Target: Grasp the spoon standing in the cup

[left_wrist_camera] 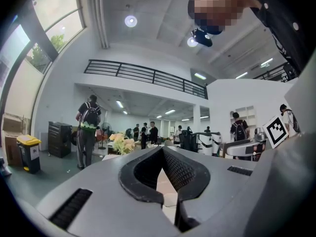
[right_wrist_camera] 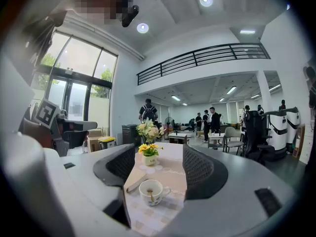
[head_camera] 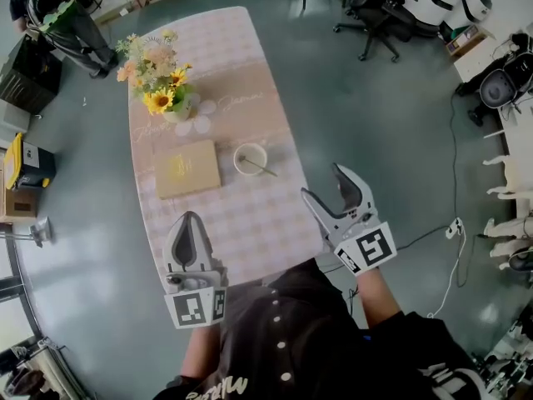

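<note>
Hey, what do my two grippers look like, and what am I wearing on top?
Both the left gripper and right gripper are light grey plastic with curved jaws lined by black ribbed pads. Each carries a white cube with black square markers at its rear. You wear a dark top with pale buttons.

L claw (head_camera: pixel 190 217) jaws together; R claw (head_camera: pixel 321 180) jaws wide apart, held fwd.

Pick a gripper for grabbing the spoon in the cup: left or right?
Right. The right gripper is open, and its own view frames the cup and spoon between the jaws. The left gripper is shut and aimed left of the cup.
</note>
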A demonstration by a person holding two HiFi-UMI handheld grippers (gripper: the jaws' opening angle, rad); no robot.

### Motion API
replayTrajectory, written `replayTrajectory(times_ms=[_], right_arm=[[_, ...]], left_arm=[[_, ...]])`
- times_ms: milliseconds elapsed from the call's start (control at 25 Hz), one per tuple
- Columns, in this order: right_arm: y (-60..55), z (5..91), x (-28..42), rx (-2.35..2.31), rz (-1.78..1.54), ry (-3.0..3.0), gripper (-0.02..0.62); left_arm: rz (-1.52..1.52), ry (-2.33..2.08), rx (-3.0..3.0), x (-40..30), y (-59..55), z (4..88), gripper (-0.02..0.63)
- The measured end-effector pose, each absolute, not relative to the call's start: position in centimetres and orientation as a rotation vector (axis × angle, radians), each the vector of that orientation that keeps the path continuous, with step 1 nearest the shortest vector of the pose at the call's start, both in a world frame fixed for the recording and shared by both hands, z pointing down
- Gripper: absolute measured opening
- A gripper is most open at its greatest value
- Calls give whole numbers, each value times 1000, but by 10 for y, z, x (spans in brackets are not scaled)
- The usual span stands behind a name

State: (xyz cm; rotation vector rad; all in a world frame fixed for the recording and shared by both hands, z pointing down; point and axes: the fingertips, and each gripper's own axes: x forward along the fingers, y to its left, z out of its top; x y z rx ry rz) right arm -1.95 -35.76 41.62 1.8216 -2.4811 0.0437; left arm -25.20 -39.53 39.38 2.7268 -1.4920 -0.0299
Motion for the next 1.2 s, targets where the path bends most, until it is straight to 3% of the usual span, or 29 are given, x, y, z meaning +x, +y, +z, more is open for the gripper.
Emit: replayTrajectory(times_ms=[560, 1200], right_arm=[[-396, 500, -56, 1424, -10, -2373, 278], [-434, 624, -83, 1037, -162, -2141, 219]], left_arm=[[-44, -1493, 2680, -255, -400, 406, 17], [-10, -1489, 2613, -262, -400, 434, 17]])
